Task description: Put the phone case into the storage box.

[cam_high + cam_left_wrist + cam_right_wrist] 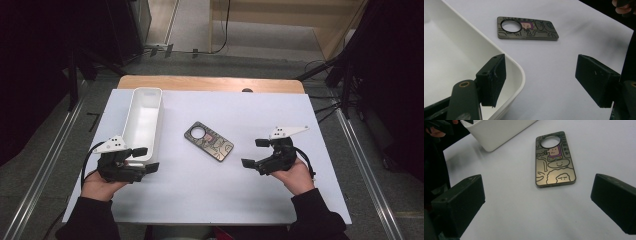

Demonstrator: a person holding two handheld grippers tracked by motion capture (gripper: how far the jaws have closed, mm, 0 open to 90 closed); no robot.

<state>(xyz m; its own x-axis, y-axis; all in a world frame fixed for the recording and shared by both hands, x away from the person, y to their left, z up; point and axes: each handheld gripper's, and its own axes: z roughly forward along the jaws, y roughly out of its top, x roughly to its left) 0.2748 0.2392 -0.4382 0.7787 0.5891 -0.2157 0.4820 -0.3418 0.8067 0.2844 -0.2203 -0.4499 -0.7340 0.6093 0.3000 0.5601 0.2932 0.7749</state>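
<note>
Broadly, the white worktop (210,195) carries two things: a long white bin (142,120) at the left and a phone case (208,141) lying flat near the middle, apart from the bin. The work in hand looks like getting the case into the bin, with the pick-up not yet begun.

Start with the bin. The left gripper (145,159) sits at its near end, fingers released and spread wide; in the left gripper view one finger (492,80) hangs inside the near corner and the other (596,80) outside over the worktop, so the rounded wall lies between them untouched. My judgement is that closing gently on that wall would steady the bin (it looks light and may slide when something lands in it).

Next, the case. The right gripper (255,153) waits just to its right, fingers equally wide apart and grasping nothing. From the right gripper view the case (554,158) lies ahead, its short end nearest and its round camera hole at the far end.

Because the case is thin and flat on a smooth surface, I would come in low, straddle its long edges and squeeze slowly. Pinching at a corner probably lets it twist or skate away, so centre it between the fingers first, then lift level.
</note>
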